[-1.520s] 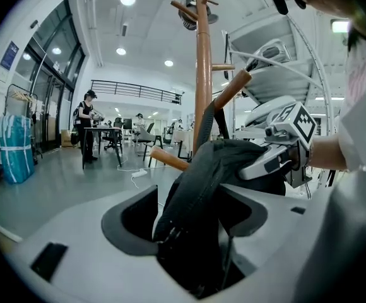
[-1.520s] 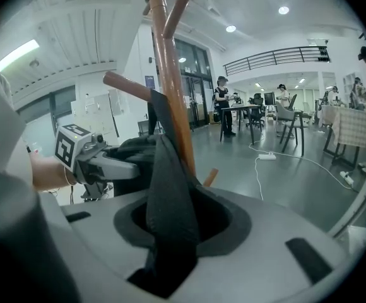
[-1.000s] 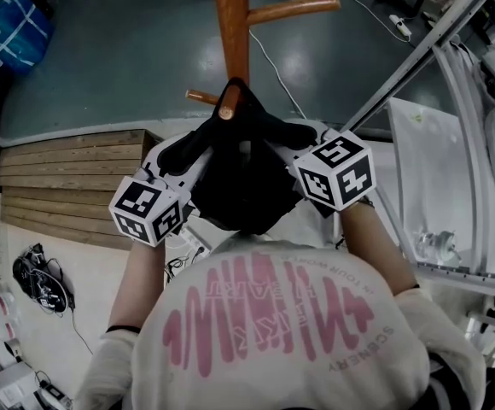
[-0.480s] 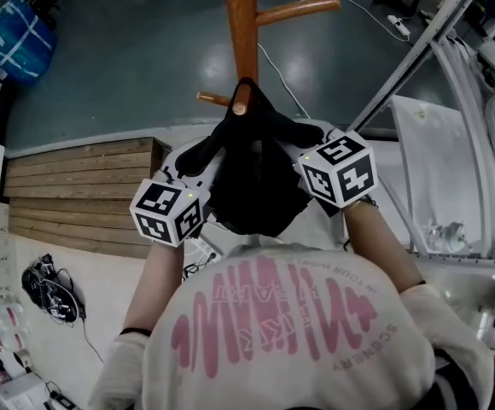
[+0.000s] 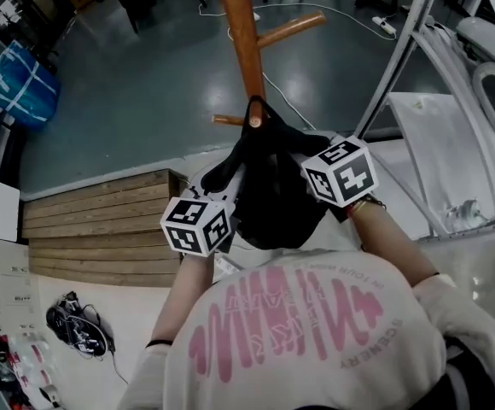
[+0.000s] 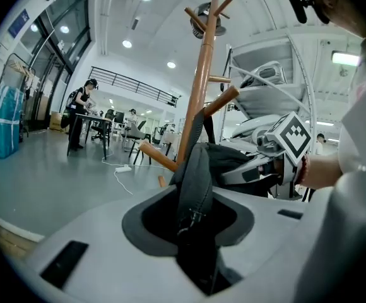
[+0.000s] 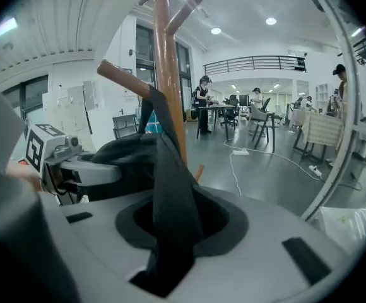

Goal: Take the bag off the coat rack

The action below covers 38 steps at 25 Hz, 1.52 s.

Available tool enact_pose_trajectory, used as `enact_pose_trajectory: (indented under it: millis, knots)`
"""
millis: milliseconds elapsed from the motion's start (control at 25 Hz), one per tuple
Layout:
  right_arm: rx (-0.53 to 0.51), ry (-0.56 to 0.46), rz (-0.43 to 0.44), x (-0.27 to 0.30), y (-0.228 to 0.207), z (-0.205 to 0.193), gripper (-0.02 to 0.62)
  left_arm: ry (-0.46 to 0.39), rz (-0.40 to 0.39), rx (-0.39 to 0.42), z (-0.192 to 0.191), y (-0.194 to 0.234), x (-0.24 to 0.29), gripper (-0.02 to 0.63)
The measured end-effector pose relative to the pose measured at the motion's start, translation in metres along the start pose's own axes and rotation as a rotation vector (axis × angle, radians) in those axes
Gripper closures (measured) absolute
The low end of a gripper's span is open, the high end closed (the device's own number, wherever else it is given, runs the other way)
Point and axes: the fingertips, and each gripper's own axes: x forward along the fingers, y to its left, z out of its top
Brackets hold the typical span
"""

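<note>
A black bag (image 5: 273, 203) hangs by its straps from a short peg (image 5: 252, 120) of the wooden coat rack (image 5: 241, 32). My left gripper (image 5: 229, 165) comes at it from the left; its jaws have just been closing and now pinch a stitched black strap (image 6: 194, 169). From the right, my right gripper (image 5: 297, 142) is shut on a second black strap (image 7: 170, 188). In each gripper view the strap runs up from the jaw slot to the peg (image 7: 123, 77), with the other gripper (image 6: 262, 166) across the bag.
A wooden stepped platform (image 5: 94, 220) lies left below the bag. A slanting metal frame pole (image 5: 397, 58) and a white machine (image 5: 486, 84) stand to the right. A blue bag (image 5: 21, 88) sits far left, cables (image 5: 81, 331) on the floor, and people at tables (image 6: 82, 112) far off.
The head view has swung, so rack and bag sit lower and further right. The left gripper's cube has drawn slightly closer to the bag. The straps stay over the peg.
</note>
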Motion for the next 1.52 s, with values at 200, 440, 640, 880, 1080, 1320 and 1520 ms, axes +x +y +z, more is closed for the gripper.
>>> enact_pose_trajectory:
  millis: [200, 440, 640, 880, 1080, 1320, 1520]
  knots:
    - [0.040, 0.008, -0.032, -0.004, 0.001, 0.001, 0.495, 0.008, -0.022, -0.020, 0.004, -0.005, -0.001, 0.510]
    - [0.074, -0.007, -0.046, -0.013, 0.006, 0.007, 0.497, 0.028, -0.042, 0.005, 0.014, -0.010, -0.008, 0.512]
    - [0.098, -0.014, -0.053, -0.017, 0.015, 0.010, 0.497, 0.036, -0.049, 0.032, 0.020, -0.010, -0.018, 0.517]
    - [0.121, -0.017, -0.039, -0.024, 0.018, 0.016, 0.500, 0.036, -0.051, 0.060, 0.030, -0.010, -0.021, 0.522]
    - [0.129, -0.025, -0.040, -0.029, 0.015, 0.020, 0.500, 0.033, -0.050, 0.073, 0.036, -0.014, -0.020, 0.522]
    - [0.121, -0.017, -0.045, -0.031, 0.022, 0.017, 0.502, 0.029, -0.048, 0.067, 0.032, -0.015, -0.026, 0.522]
    - [0.108, -0.010, -0.055, -0.033, 0.029, 0.016, 0.502, 0.027, -0.055, 0.048, 0.029, -0.015, -0.033, 0.522]
